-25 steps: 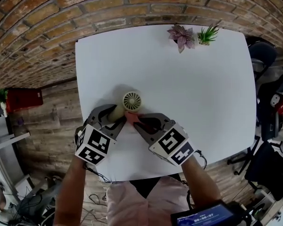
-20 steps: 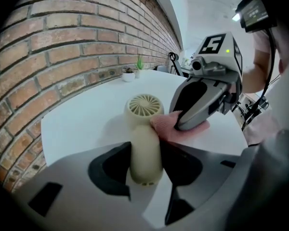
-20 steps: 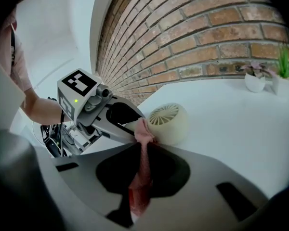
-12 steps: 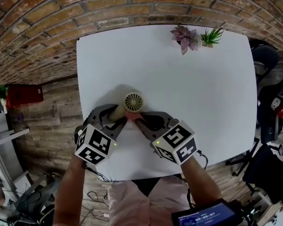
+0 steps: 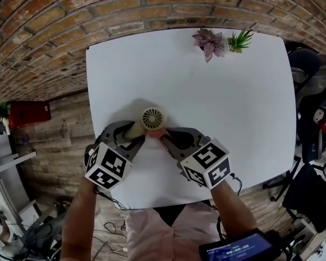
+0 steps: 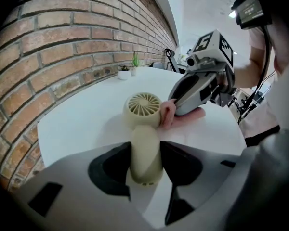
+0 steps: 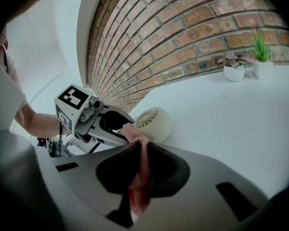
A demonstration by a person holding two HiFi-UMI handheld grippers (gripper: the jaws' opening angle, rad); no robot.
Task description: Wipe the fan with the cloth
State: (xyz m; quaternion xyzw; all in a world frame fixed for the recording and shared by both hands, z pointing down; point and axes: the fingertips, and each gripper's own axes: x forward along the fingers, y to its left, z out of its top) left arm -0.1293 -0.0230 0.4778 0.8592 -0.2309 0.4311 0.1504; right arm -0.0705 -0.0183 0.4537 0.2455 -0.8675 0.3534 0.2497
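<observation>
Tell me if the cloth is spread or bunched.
Bunched: the cloth hangs as a narrow wad pinched between the right jaws, its tip against the fan.

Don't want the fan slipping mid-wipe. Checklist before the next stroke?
1. Handle of the fan clamped by the left gripper: ok.
2. The cloth pinched in the right gripper: ok.
3. Cloth touching the side of the fan head: ok.
4. Fan grille clean: cannot tell.
5. Fan head resting on the table or lifted: cannot tell.
6. The potted plants away from the work, at the table's far edge: ok.
</observation>
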